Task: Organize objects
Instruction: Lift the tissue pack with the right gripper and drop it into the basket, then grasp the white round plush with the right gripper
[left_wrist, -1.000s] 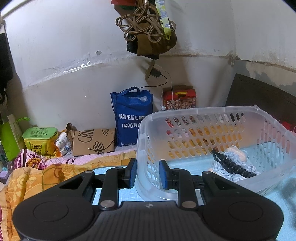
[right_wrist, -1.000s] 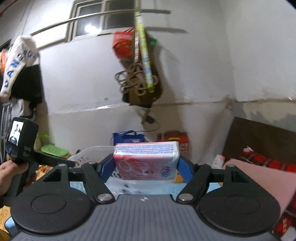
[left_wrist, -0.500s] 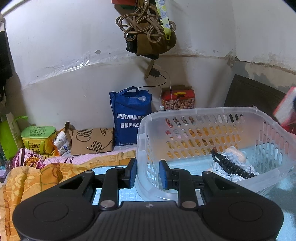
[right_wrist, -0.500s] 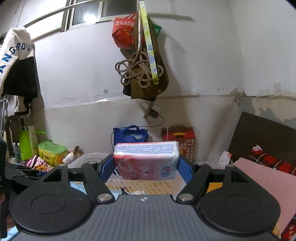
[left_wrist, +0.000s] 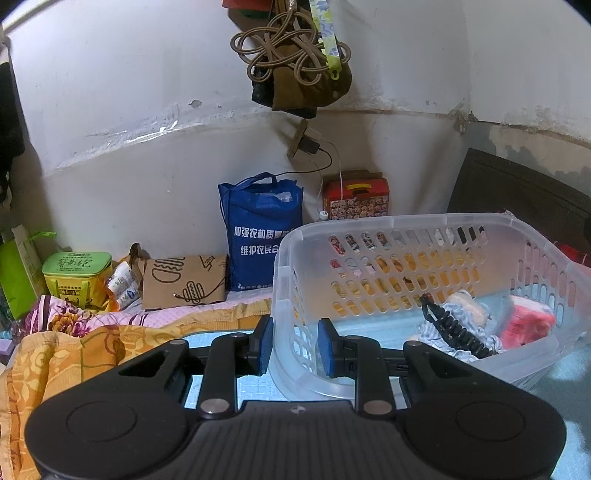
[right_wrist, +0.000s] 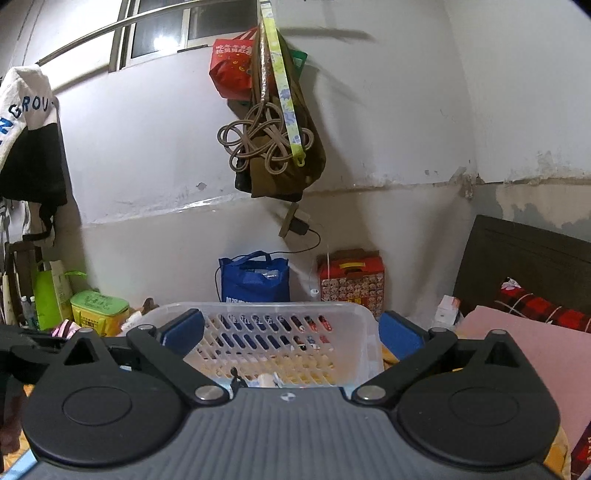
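The left gripper (left_wrist: 291, 345) has its fingers (left_wrist: 264, 345) nearly closed on the near wall of the clear plastic basket (left_wrist: 406, 229), which sits on the bed. The right gripper (right_wrist: 291, 330) hangs above the basket (right_wrist: 258, 310), its jaws opening wide with nothing between them. A blurred red tissue pack (left_wrist: 528, 323) lies inside by the coiled black cord (left_wrist: 452, 326). The thin wall could slip or flex, tipping the basket if the left hand lifts. The pack may settle on the cord.

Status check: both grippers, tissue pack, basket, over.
Left gripper clamped on basket wall. Right gripper opening, empty. Tissue pack in basket. Nothing blocking.
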